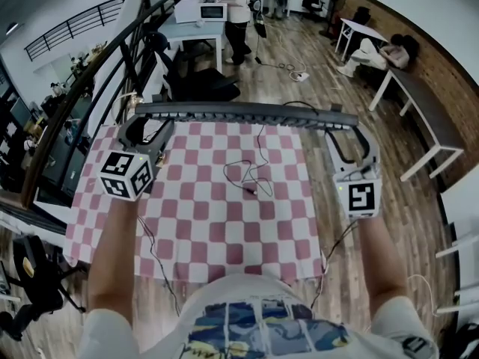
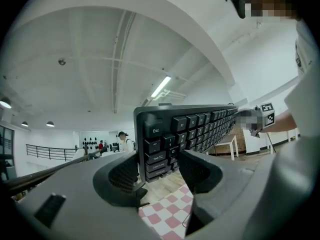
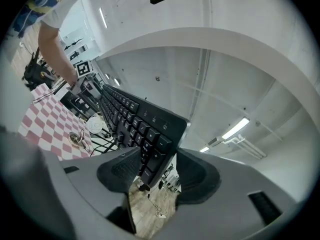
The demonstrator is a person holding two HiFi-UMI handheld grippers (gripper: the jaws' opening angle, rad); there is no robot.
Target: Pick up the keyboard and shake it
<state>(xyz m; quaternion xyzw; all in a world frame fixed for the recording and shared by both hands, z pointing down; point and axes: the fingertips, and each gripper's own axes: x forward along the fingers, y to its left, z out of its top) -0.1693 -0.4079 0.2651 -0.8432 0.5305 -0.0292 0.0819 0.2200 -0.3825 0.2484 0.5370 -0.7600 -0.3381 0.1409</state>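
A black keyboard (image 1: 247, 114) hangs in the air above the table, turned on edge so that the head view shows its long side. My left gripper (image 1: 150, 123) is shut on its left end, and my right gripper (image 1: 346, 131) is shut on its right end. In the left gripper view the Esc corner of the keyboard (image 2: 190, 129) stands between the ribbed pads (image 2: 122, 171) of the left gripper (image 2: 157, 170). In the right gripper view the numpad end of the keyboard (image 3: 131, 120) sits between the jaws of the right gripper (image 3: 152, 173), keys facing the camera.
Below lies a table with a red-and-white checked cloth (image 1: 224, 226), with a loose thin cable (image 1: 251, 174) on it. A dark railing (image 1: 90, 81) runs along the left. A person (image 1: 238, 10) stands at the back and another (image 1: 374, 51) sits by white tables at the right.
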